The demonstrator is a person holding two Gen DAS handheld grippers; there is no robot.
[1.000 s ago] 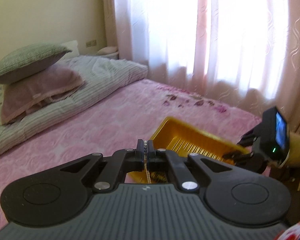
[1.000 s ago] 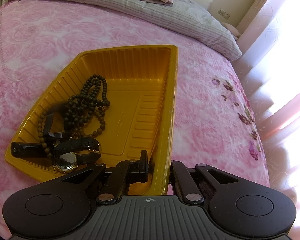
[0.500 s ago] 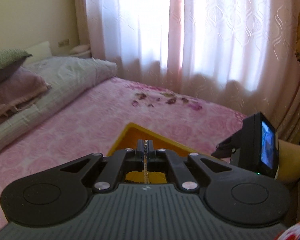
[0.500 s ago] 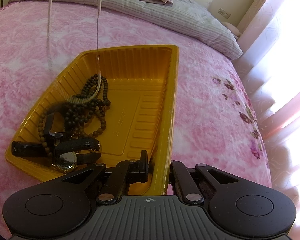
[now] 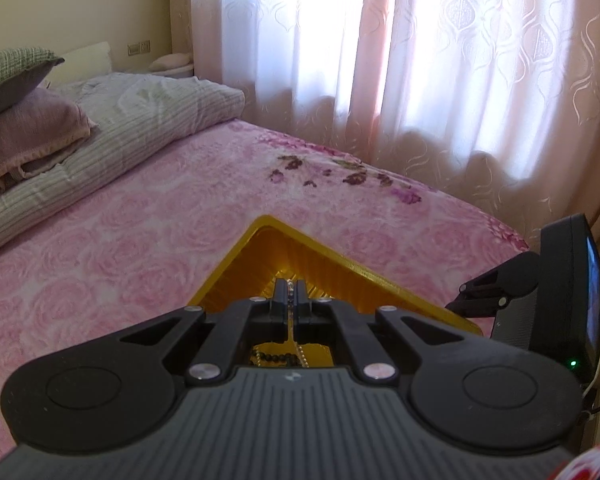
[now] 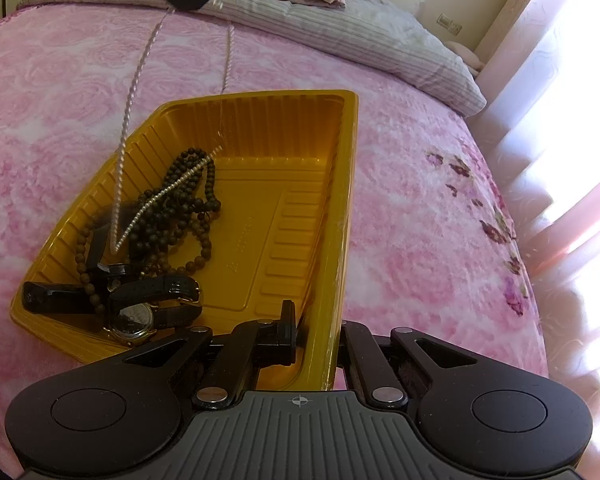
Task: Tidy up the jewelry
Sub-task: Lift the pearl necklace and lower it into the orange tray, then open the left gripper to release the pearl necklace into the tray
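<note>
We are lowering the silver chain [image 6: 134,120] into the yellow tray [image 6: 346,152] on the bed: our left gripper [image 5: 289,290] pinches it, our right gripper [image 6: 314,336] clamps the tray's rim. It hangs lengthwise downward, its bottom loop draped over the dark beads [image 6: 180,216]; next we should sink further, then release

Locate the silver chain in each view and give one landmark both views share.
Left wrist: the silver chain is pinched between the shut fingers of the left gripper, low centre, running down behind them.
Right wrist: the chain hangs in two strands from the upper left, its lower loop lying on the dark beads.
Shared landmark: the yellow tray, whose rim the right gripper clamps.
</note>
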